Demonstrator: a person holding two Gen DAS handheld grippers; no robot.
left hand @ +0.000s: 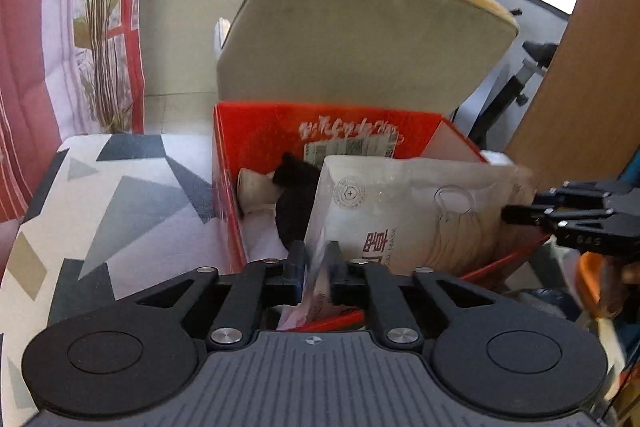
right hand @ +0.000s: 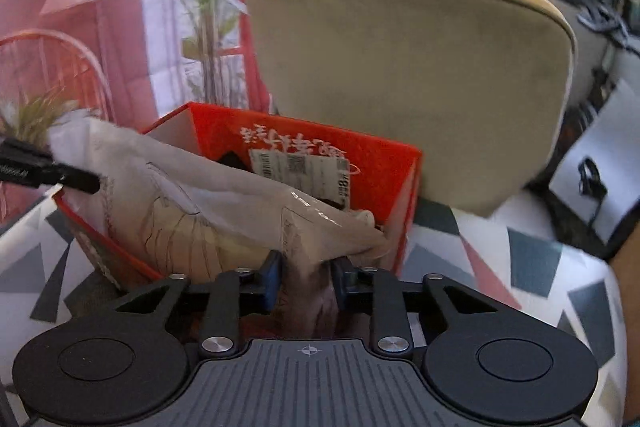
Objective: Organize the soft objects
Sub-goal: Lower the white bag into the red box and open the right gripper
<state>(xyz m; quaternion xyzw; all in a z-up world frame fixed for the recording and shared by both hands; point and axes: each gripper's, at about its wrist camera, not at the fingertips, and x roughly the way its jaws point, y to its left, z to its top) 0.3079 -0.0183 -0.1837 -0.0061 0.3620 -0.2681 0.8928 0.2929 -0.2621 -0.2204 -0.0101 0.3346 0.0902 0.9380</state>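
While we are lowering the mask packet (left hand: 404,215) into the red box (left hand: 256,135), both the left gripper (left hand: 316,267) and right gripper (right hand: 306,279) are pinching its corners; we are keeping it level to clear the black cloth (left hand: 296,203).

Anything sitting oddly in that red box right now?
Yes: the mask pack lies tilted across the red box, sticking above its rim rather than down inside, with the left gripper and right gripper each pinching an end.
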